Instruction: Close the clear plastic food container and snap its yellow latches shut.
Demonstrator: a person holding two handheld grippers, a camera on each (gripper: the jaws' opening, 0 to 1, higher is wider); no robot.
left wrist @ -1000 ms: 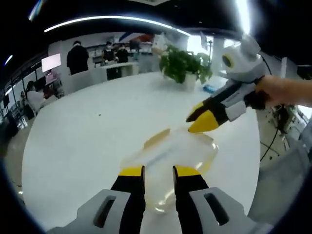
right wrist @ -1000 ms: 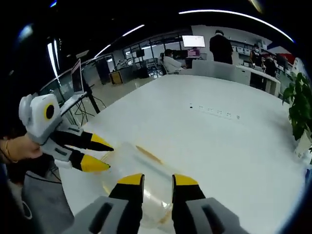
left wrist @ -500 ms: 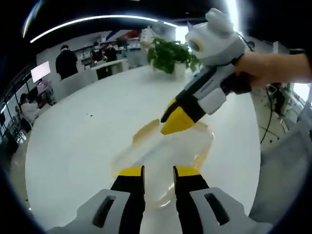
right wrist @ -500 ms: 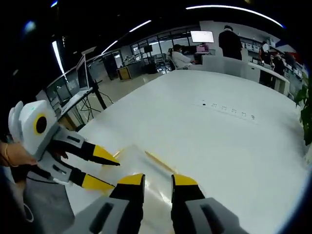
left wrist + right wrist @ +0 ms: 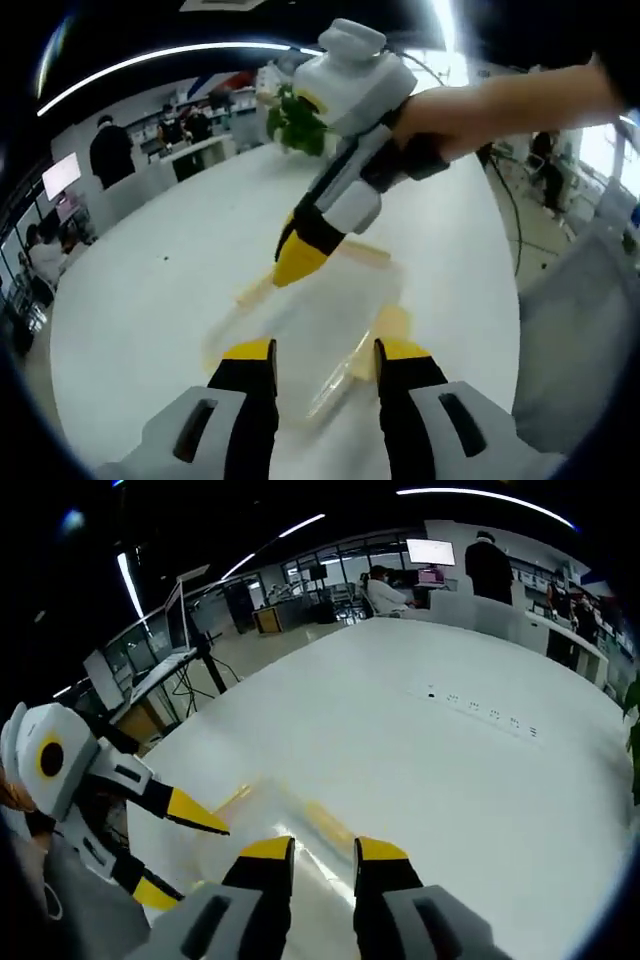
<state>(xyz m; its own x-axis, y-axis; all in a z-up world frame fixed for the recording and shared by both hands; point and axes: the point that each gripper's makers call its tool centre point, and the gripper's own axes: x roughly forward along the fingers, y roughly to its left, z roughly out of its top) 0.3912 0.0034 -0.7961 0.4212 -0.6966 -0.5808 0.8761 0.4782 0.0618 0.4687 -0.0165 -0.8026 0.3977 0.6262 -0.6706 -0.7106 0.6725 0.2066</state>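
The clear plastic food container point(image 5: 320, 325) lies on the white table point(image 5: 150, 290), beyond the left gripper point(image 5: 325, 352), whose jaws stand wide apart. The right gripper point(image 5: 298, 262), jaws nearly together, hovers over its twelve o'clock edge, beside a yellow latch point(image 5: 255, 291).

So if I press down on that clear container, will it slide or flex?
Likely both, somewhat. The container looks like thin clear plastic and appears empty, so probably light and a bit flexible. It sits on a smooth white table, so it may skate under an off-centre push. The right gripper is above it; the left gripper could brace it.
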